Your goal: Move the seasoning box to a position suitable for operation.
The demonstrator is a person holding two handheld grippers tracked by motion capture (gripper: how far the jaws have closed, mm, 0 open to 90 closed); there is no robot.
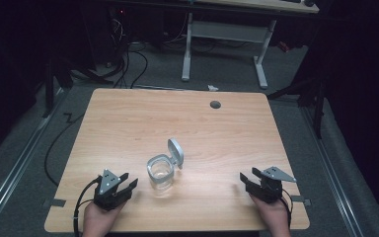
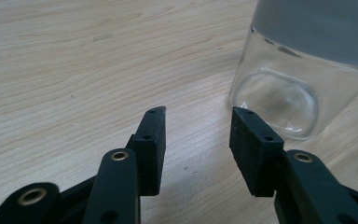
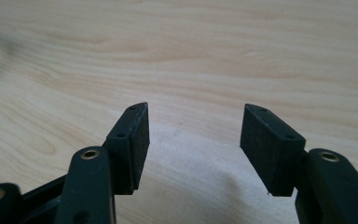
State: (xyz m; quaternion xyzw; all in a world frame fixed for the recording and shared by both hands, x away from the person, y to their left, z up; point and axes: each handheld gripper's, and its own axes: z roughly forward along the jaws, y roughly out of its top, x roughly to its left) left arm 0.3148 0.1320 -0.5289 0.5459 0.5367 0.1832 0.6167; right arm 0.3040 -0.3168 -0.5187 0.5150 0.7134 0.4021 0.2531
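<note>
A clear glass jar stands near the front middle of the wooden table, its grey hinged lid flipped up and open behind it. My left gripper rests at the front left, just left of the jar, open with nothing between its jaws. In the left gripper view the jar stands close ahead to the right of the open gripper. My right gripper rests at the front right, well apart from the jar, open and empty. The right gripper view has the open gripper over bare wood.
A grey cable grommet sits near the table's far edge. Beyond the table stand a white desk frame and cables on grey carpet. Dark stands flank the table on both sides.
</note>
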